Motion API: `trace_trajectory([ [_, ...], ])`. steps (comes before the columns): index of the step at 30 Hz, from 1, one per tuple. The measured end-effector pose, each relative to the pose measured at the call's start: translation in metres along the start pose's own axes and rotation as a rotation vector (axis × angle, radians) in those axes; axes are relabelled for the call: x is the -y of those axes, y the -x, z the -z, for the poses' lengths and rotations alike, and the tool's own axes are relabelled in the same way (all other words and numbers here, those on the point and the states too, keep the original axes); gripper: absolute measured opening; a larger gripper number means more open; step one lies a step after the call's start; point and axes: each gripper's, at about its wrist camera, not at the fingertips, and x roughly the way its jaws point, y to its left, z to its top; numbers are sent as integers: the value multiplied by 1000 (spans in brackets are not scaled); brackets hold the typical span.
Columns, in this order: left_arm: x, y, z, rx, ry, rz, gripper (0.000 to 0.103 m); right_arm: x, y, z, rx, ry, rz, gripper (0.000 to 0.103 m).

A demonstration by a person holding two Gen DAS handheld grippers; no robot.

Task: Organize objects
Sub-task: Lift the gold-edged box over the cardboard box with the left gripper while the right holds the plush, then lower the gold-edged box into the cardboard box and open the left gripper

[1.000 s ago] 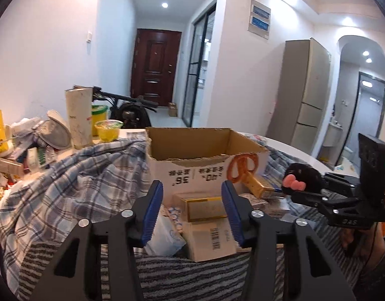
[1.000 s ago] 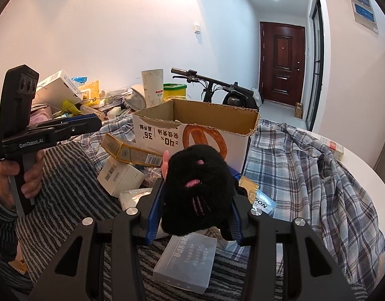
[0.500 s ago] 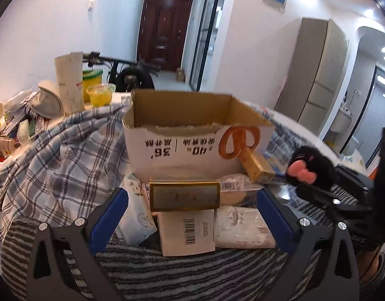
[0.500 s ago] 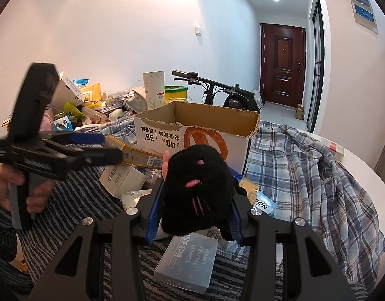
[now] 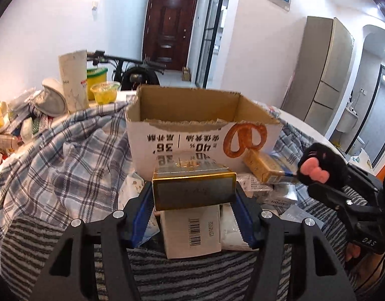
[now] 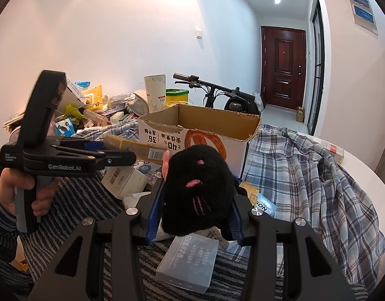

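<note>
On our left, the left gripper [image 5: 193, 200] has just been closing, and its blue fingers [image 5: 142, 213] now pinch the glossy gold rectangular box [image 5: 193, 190] by its short ends, atop the white barcoded carton [image 5: 191, 228] on the striped surface [image 5: 167, 276]. We should lift it straight up so the pile stays put, then clear the torn near rim of the open brown cardboard box [image 5: 192, 115] just behind before letting go. On the right, the right gripper [image 6: 196, 200] squeezes the fluffy black cat-paw plush [image 6: 197, 188]; we keep it steady and out of the way.
</note>
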Motion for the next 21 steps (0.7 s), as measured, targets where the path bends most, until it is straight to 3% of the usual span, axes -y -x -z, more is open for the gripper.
trace_trajectory([
  [6, -2, 25, -13, 62, 15, 36, 62, 0, 1, 0, 0, 0, -1, 45],
  [13, -1, 50, -72, 174, -15, 39, 62, 0, 0, 0, -1, -1, -1, 45],
  [16, 0, 44, -103, 222, -23, 35, 62, 0, 0, 0, -1, -1, -1, 45],
  [21, 2, 3, -120, 265, -63, -61, 62, 1, 1, 1, 0, -2, -1, 45],
])
